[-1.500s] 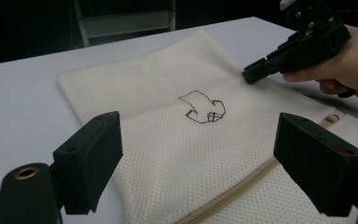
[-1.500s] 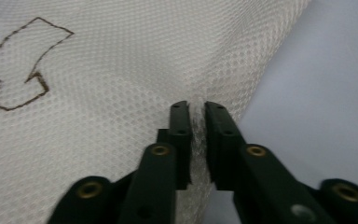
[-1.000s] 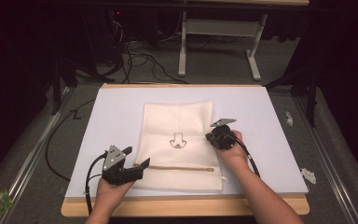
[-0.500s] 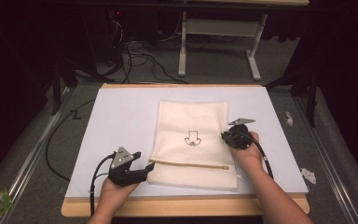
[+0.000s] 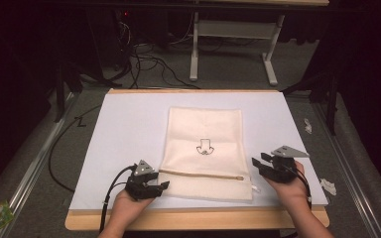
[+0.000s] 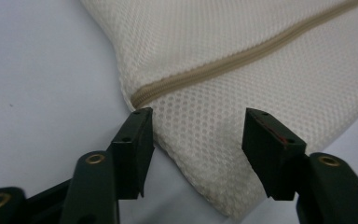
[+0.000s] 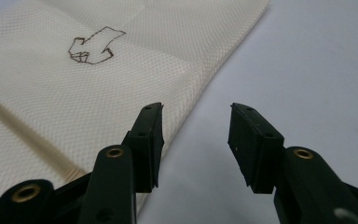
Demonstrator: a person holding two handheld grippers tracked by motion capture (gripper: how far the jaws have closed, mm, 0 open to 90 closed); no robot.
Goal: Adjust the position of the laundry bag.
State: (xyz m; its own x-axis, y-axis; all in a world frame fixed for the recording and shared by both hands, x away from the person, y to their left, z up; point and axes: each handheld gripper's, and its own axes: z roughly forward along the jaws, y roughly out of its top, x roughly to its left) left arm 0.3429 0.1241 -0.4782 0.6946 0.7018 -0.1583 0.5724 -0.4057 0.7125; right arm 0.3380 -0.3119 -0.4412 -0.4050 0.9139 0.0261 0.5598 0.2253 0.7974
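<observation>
- A cream mesh bag (image 5: 206,151) lies flat on the white counter (image 5: 124,134), roughly at its middle and toward the near edge.
- It is rectangular, with its long sides running away from the person and its near short edge close to the counter's front.
- The fabric is a fine honeycomb mesh (image 6: 242,93), and faint fold creases cross its upper half.
- A tan zipper (image 5: 201,174) runs across the bag near its lower edge, almost from side to side; it is closed, with its pull end at the right (image 5: 240,177).
- A small dark outline emblem (image 5: 204,148) sits near the bag's centre; it also shows in the right gripper view (image 7: 93,46).
</observation>
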